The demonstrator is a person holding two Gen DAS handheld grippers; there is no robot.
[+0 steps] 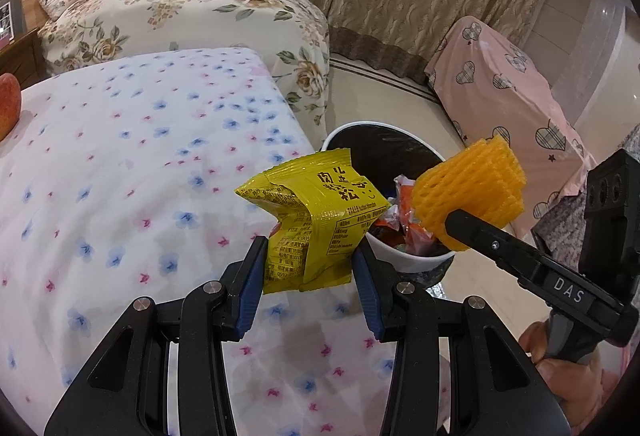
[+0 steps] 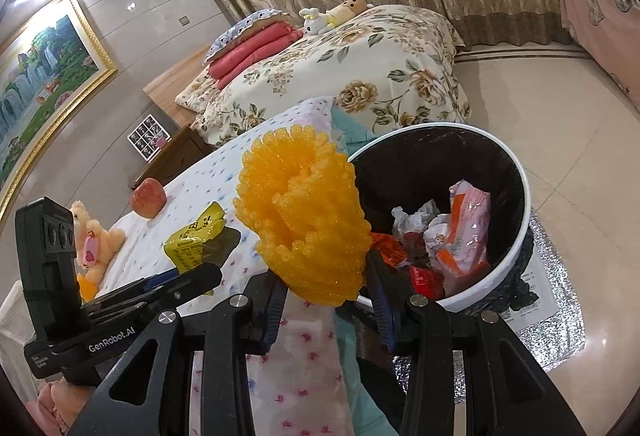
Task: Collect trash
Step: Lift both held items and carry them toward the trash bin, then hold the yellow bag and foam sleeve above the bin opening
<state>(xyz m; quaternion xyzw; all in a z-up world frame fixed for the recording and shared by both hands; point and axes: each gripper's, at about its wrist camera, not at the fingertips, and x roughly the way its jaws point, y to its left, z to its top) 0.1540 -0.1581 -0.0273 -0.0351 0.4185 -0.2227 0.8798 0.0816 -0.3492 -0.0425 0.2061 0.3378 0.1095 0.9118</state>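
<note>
My left gripper [image 1: 310,264] is shut on a yellow snack wrapper [image 1: 316,220], held above the edge of the flowered table cover [image 1: 120,164] and just left of the bin. The same wrapper [image 2: 196,236] shows in the right wrist view. My right gripper [image 2: 324,288] is shut on an orange foam fruit net [image 2: 304,212], held at the near rim of the bin. That net [image 1: 472,188] also appears in the left wrist view, over the bin. The white bin [image 2: 516,248] with a black liner holds several crumpled wrappers [image 2: 460,228].
An apple [image 2: 149,196] and a small teddy bear [image 2: 98,236] rest on the table cover. A floral bed [image 1: 192,12] stands behind, a pink heart-patterned cover [image 1: 516,88] to the right. Silver foil matting [image 2: 560,320] lies under the bin on the tiled floor.
</note>
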